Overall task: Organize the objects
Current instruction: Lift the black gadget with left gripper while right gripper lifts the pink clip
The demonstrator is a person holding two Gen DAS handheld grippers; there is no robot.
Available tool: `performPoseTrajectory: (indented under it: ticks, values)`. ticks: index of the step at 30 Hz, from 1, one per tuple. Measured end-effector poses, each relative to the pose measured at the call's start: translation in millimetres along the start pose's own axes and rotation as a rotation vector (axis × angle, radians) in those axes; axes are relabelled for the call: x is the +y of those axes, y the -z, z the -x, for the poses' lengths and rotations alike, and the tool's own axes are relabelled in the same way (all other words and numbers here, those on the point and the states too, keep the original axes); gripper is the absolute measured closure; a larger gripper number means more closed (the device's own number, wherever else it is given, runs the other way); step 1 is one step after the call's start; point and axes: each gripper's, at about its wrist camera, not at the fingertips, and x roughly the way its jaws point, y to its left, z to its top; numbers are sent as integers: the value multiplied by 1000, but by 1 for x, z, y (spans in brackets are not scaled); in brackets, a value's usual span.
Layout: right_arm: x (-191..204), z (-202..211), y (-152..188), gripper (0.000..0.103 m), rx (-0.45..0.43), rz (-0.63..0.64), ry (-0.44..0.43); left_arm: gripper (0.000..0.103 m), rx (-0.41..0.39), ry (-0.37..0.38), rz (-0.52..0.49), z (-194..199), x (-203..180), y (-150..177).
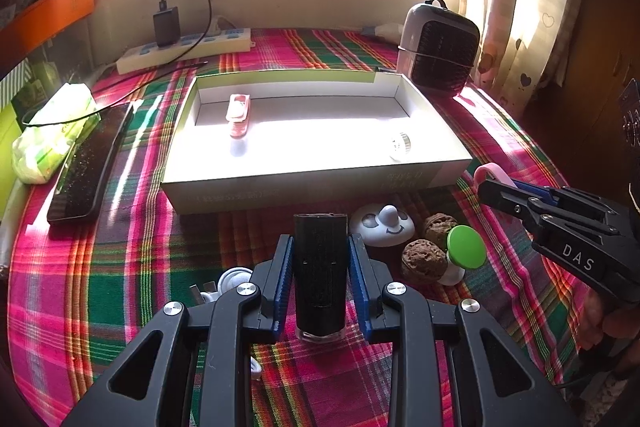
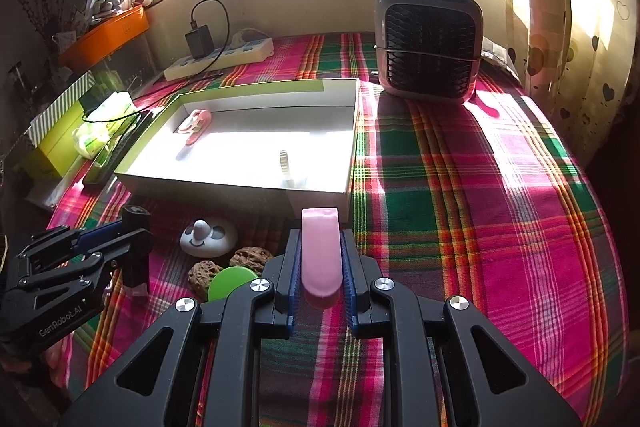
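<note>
Just short of the near wall of the shallow white cardboard box (image 1: 320, 131), over the pink-and-green plaid cloth (image 2: 460, 207), both claws are loaded. The left gripper (image 1: 320, 259) has its blue pads partly closed on the flanks of a tall black rectangular bottle with a clear glass base (image 1: 320, 275), held upright. It looks rigid and smooth-sided, likely glass, so it could slip or crack; taking it mid-body, as now, seems the safe spot.

The right gripper (image 2: 321, 267) is pinched as tight as it goes on a flat pink plastic strip with a rounded end (image 2: 321, 255), which pokes out past the fingertips. My guess is that it is light and slightly bendy, best held across its narrow width.

Inside the box already: a pink-and-white clip-like item (image 1: 239, 115) near the far left corner and a small silver ridged wheel (image 1: 400, 143) near the right front corner.

Between the claws, on the cloth: a white dome toy with a face (image 1: 382, 225), two brown wrinkled walnuts (image 1: 424, 259) and a green round-capped white peg (image 1: 464, 251), all touching or nearly so. The walnuts look hard and rough, easy to pinch; the dome looks slick.
</note>
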Motion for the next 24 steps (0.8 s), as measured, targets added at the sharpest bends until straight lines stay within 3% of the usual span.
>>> performPoseTrajectory:
  ticks: [14,24]
  values:
    - [2,-2,3,84,6,-4,-6,78,63,0,-2,-17,-2,12]
    - [2,-3,4,84,8,-7,-8,78,57,-8,-27,-11,-4,23]
